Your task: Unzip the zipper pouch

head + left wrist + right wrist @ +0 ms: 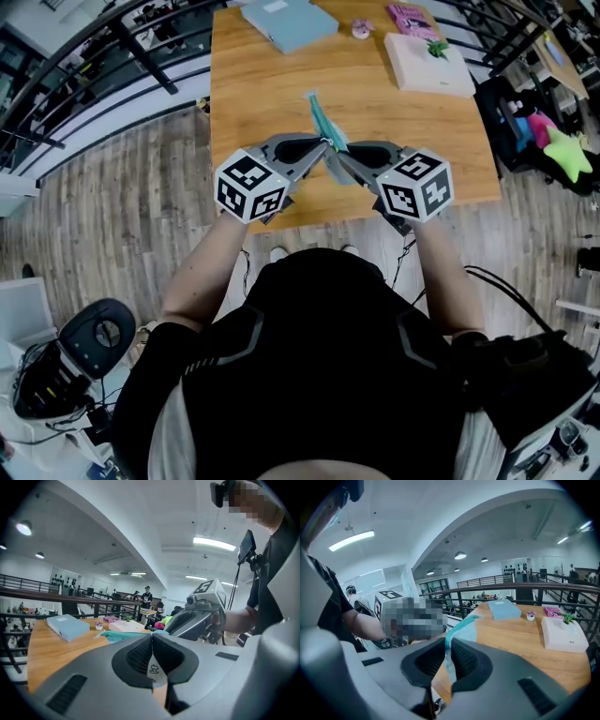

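The left tool (153, 654) is pinching a small white tab (153, 671) with a tiny dark print; its jaws are closing fully on it, and the tab's lower end is hanging out below the pads. Whether this tab is the zipper pull, I cannot tell. The right tool (449, 654) is clamping narrowly on a teal edge of the pouch (462, 629), with the fabric running up between the pads and out past the tips.

In the head view both tools are meeting tip to tip in front of the person, over the near edge of the bench (262, 103). The pouch is being held between them, and its teal body is stretching away from the tips out over the wood. Whether it is touching the bench I cannot tell. The person's hands are gripping the tools from behind, with forearms angling in from either side.

Farther out on the bench, well apart from the pouch, a blue box (286, 23) is lying near the far left. A small pale cup (362, 29) is sitting beside it. A pink book (412, 19) is lying at the far edge. A white box (429, 66) with a little green plant (438, 47) on top is sitting at the right. Off the bench's right side, a green star (570, 155) is lying among other things.
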